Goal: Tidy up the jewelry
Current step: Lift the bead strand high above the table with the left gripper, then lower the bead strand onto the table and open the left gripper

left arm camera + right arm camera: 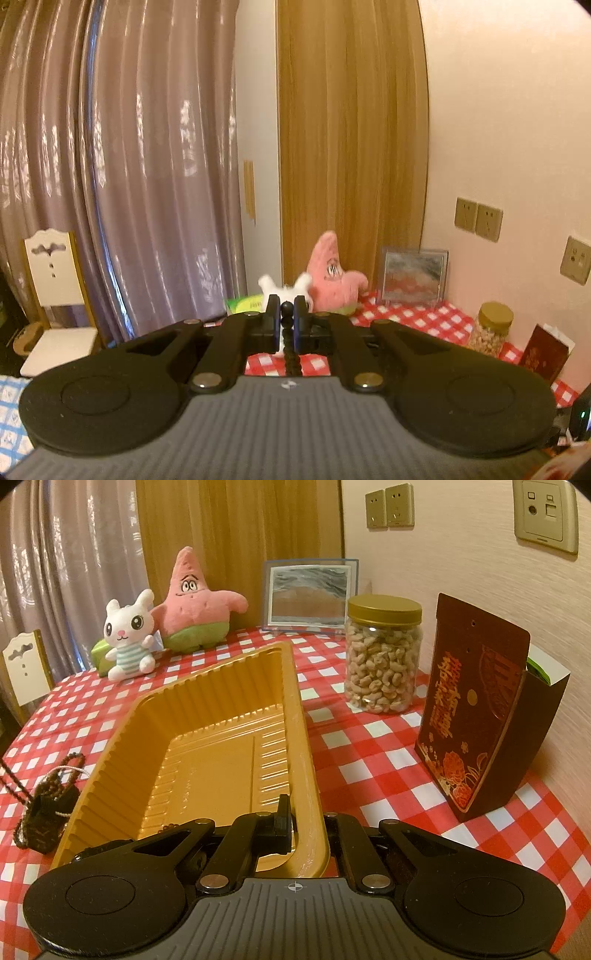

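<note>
My left gripper (286, 306) is shut on a strand of black beads (290, 350), which hangs down between the fingers above the red checked tablecloth (417, 321). My right gripper (301, 812) is shut on the near right wall of the gold plastic tray (207, 716). One finger (283, 814) is inside the tray and the other is hidden behind the wall. A heap of dark beaded jewelry (44, 812) lies on the cloth left of the tray, with one strand (9, 779) running off toward the left edge.
At the back of the table stand a white rabbit plush (127, 635), a pink starfish plush (195, 605) and a picture frame (310, 594). A jar of nuts (382, 657) and a dark red box (476, 705) stand right of the tray. A white chair (55, 295) stands by the curtain.
</note>
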Demonstrator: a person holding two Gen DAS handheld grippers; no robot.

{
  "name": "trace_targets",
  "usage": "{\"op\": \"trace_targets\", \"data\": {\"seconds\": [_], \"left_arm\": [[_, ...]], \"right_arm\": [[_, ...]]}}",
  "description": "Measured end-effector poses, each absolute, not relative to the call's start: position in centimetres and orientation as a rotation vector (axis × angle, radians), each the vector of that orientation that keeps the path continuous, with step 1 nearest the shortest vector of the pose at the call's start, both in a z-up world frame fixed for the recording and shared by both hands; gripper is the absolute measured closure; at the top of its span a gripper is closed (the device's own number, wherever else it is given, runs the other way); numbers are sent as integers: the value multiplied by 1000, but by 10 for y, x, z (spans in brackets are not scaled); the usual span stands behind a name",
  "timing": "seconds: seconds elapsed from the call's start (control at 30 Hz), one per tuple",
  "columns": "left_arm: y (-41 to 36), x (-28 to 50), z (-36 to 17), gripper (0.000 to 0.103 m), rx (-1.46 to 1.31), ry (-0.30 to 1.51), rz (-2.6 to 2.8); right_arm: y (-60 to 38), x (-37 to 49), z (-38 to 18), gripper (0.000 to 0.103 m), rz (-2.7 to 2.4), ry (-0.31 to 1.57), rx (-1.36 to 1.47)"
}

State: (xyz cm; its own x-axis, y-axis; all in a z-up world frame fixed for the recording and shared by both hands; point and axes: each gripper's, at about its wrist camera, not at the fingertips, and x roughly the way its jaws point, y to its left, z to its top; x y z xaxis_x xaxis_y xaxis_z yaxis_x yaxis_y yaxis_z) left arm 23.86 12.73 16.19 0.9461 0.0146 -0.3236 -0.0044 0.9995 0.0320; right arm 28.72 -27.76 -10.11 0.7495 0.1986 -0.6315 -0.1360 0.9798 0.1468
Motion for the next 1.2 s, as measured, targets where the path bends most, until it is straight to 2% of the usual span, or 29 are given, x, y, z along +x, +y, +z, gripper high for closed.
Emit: {"op": "trace_targets", "data": {"seconds": [0.67,0.93,1.2], "left_arm": [[139,186,237,97,47,109,82],[153,176,213,97,-14,204,135],[185,145,209,97,-52,221,302]], "right_arm": [[-277,285,-99,99,187,696,92],[-277,285,-98,99,192,694,89],[-279,285,-98,99,194,696,83]]}}
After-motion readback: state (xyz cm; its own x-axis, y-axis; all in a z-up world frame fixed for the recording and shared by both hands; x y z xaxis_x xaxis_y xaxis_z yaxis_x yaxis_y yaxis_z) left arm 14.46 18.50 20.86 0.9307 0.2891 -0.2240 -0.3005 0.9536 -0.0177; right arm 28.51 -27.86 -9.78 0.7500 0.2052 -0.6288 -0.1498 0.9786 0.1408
